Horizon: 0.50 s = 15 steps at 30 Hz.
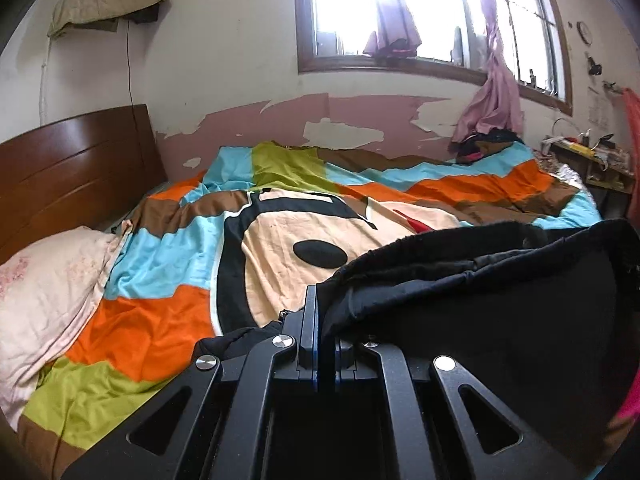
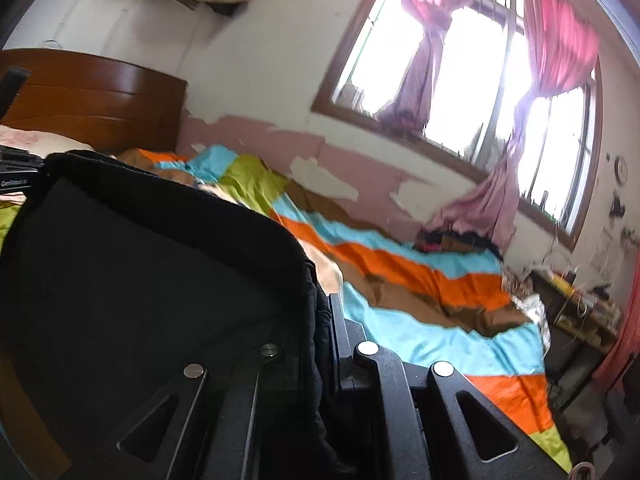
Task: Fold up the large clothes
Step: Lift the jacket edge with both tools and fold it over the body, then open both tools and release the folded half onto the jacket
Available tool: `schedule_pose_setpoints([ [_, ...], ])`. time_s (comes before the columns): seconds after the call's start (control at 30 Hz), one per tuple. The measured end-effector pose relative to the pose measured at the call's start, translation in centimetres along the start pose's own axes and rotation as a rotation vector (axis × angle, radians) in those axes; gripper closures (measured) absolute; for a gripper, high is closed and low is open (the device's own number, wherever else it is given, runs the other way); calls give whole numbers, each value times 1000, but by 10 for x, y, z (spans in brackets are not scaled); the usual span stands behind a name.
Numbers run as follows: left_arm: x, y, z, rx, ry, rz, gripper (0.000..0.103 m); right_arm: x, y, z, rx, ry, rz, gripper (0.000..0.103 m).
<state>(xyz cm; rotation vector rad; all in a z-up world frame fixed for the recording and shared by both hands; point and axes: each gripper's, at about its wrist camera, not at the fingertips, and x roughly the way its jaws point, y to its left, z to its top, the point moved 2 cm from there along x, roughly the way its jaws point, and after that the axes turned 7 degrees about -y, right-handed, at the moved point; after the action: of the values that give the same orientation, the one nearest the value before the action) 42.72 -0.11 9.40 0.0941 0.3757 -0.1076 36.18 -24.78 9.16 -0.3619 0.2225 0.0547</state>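
A large black garment (image 1: 500,300) hangs stretched between my two grippers above the bed. My left gripper (image 1: 325,316) is shut on its edge; the cloth spreads to the right and hides the right finger. In the right wrist view the same black garment (image 2: 140,272) fills the left half. My right gripper (image 2: 326,320) is shut on its edge, with cloth running down between the fingers and hiding the left one. The left gripper's body shows small at the far left of the right wrist view (image 2: 16,176).
The bed carries a striped, multicoloured quilt (image 1: 168,256) with a cartoon face. A pale pillow (image 1: 44,300) lies at the left by the wooden headboard (image 1: 76,164). A window (image 1: 420,12) with pink curtains, a clothes pile (image 1: 484,140) and a cluttered side table (image 1: 592,160) stand beyond.
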Motion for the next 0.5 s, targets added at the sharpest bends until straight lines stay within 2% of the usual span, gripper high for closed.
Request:
schedule_pose_setpoints([
  [0.1,29,-6,0,10,17,19,99,44,-10,-11,80,81,1,94],
  [0.23,64,-9,-14,8,88,33,99,84,-15,-35,155,167,9,94],
  [0.4,103,-6,-43,-59,262,55,99,109,-7,-63,155,242,19,91],
  [0.5,100,-2,-48,-91,279,41,93,108,-5,-68,149,243,16,88],
])
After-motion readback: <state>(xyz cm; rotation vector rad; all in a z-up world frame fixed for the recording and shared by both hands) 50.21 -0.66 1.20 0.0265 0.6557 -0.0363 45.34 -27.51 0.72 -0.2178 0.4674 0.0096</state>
